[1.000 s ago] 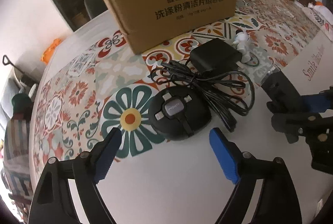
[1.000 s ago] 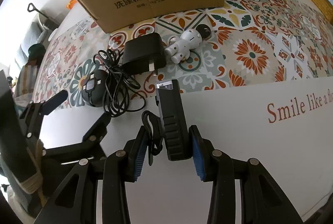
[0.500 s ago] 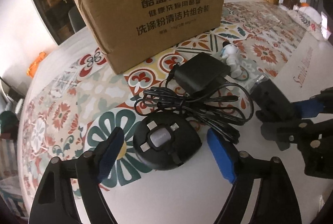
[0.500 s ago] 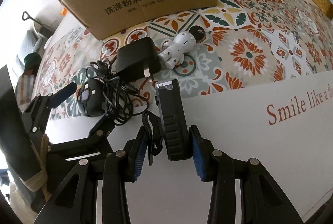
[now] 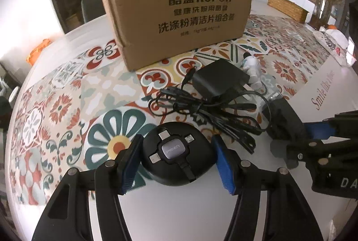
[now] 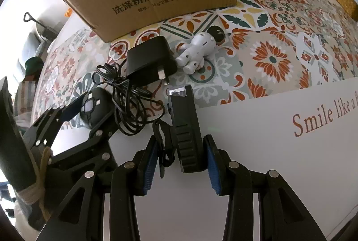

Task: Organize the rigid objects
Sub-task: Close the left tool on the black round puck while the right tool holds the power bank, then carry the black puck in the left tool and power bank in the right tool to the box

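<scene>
Patterned tiles in orange, teal and red cover the tablecloth, which turns plain white nearer the cameras, with "Smile like a" printed in red script on the white band at the right. At the far left of the left wrist view an orange scrap lies at the table's edge. Just right of it, at the back, a cardboard box stands upright on the tiles, marked KUPOH with Chinese lettering below. In front of the box, the left gripper is closing on a round black cable reel with a grey PISEN badge; the reel sits between the blue pads, which look to be touching its sides, and it rests where the big teal flower meets the white. Behind and right of the reel lies a tangled black cord, running up to a black plug adapter that lies flat with its prongs toward the right. Touching the adapter's right side is a small white robot figure, lying on its back with its dark round head toward the box. Further right, the right gripper is clamped on a black ribbed device with a clear window at its far tip; the device points away toward the adapter, a thin black strap loops beside it against the left pad, and it appears to rest on the white cloth. A woven basket stands on the table's far right.
</scene>
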`<state>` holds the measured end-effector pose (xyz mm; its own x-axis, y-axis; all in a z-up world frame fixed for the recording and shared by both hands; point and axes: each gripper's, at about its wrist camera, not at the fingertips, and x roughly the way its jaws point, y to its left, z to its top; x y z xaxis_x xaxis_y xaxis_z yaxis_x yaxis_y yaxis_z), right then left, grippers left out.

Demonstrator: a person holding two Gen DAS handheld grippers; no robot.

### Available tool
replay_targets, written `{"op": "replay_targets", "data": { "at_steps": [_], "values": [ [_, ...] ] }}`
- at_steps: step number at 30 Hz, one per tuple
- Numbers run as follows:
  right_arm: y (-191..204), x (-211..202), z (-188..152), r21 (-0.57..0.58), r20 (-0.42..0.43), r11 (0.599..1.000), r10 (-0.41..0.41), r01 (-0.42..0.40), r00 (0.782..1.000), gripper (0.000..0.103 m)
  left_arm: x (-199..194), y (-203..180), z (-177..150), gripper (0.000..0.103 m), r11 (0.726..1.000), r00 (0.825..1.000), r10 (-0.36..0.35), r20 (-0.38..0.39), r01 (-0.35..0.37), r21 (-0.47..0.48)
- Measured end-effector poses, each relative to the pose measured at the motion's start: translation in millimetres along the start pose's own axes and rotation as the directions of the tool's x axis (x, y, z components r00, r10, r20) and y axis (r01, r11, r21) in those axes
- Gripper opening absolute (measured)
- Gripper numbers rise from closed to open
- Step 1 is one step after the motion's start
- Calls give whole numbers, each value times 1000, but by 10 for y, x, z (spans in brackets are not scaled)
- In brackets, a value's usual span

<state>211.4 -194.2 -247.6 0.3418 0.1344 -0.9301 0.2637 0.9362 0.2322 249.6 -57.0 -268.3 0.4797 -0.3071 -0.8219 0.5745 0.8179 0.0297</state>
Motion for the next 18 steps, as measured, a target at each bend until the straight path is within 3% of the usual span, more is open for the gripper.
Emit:
{"op": "replay_targets", "data": {
  "at_steps": [9, 18],
  "values": [
    [-29, -58, -39, -23, 1, 1000, 5, -5, 1000, 41, -323, 10, -29, 61, 998, 999, 36, 31, -34, -56],
    [-20, -188, -56, -47, 17, 999, 22, -21, 1000, 41, -387, -46, -31, 61, 997, 998, 47, 30, -45, -69]
  ]
}}
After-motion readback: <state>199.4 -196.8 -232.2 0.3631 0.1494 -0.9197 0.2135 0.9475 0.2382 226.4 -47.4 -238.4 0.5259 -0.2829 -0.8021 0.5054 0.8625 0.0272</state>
